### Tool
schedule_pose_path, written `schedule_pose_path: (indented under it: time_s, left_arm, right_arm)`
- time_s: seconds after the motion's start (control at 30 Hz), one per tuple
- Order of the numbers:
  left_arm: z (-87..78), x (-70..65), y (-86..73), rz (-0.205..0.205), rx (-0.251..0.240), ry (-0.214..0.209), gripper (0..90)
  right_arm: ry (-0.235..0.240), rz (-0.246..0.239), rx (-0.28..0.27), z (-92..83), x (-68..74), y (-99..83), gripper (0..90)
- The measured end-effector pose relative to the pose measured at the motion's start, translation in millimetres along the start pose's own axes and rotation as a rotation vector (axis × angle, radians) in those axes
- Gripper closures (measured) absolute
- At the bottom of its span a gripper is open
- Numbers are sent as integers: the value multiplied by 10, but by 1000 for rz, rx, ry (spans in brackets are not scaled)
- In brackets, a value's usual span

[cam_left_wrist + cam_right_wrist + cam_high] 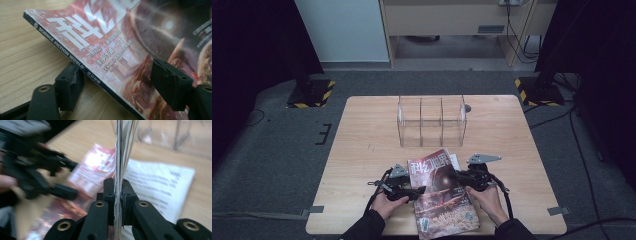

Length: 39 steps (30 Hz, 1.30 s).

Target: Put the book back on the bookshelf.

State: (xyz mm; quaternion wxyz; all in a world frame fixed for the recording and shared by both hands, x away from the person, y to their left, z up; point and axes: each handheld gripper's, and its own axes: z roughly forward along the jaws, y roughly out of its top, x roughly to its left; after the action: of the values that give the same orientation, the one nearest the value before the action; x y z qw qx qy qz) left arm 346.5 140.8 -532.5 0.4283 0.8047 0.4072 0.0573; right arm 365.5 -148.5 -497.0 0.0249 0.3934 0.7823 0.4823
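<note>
Both hands low, right tool [117,192] clamped on magazine [439,192] edge.

A red, white-lettered cover is seen on the magazine [437,175] at lower centre; yellow-black stripes mark the stand bases [312,92] at the upper corners.

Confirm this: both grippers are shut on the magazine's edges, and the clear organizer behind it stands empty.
Not quite. The right gripper is shut on the magazine, but the left gripper is open, its fingers astride the spine, as the left gripper view shows. The organizer does stand empty.
</note>
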Motion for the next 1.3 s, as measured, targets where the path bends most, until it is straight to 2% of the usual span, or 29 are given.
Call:
schedule_pose_path:
  time_s: [0.1,0.17,0.37,0.4,0.43,0.47,0.5,0.6,0.7,0.73,0.8,0.93,1.03,1.1,1.3]
  left_arm:
    - [-5,-21,11,2,11,-4,281]
    - [-13,-22,22,-6,16,-14,320]
    - [-11,-31,39,-23,45,-26,377]
    - [-13,-28,39,-28,46,-24,401]
    - [-17,-23,38,-33,46,-22,433]
    - [-21,-13,37,-44,44,-24,433]
    - [-24,-5,35,-51,43,-27,443]
    - [-27,1,31,-57,41,-31,453]
    - [-27,8,31,-66,40,-34,457]
    - [-27,9,31,-68,39,-36,461]
    - [-27,12,34,-70,40,-36,463]
    - [-24,19,45,-73,46,-45,463]
    - [-10,27,54,-63,38,-48,462]
    - [-1,31,67,-75,37,-47,463]
    - [101,29,115,-86,19,-53,471]
  right_arm:
    - [-23,8,28,49,-26,-36,845]
    - [-29,12,40,76,-42,-56,837]
    - [-24,-23,40,125,-21,-72,803]
    - [-26,-26,42,131,-21,-74,789]
    - [-33,-18,56,151,-26,-82,690]
    - [-33,-18,56,151,-26,-82,690]
    - [-50,-16,67,167,-34,-86,607]
    - [-126,-14,107,180,-57,-94,449]
    - [-201,-36,117,159,-94,-95,405]
    - [-226,-31,138,156,-110,-100,387]
    - [-247,-37,153,169,-132,-117,391]
    - [-243,-43,175,212,-120,-142,380]
    - [-234,-28,172,213,-131,-153,388]
    - [-228,-14,147,206,-145,-172,405]
    - [-215,-24,133,213,-144,-170,433]
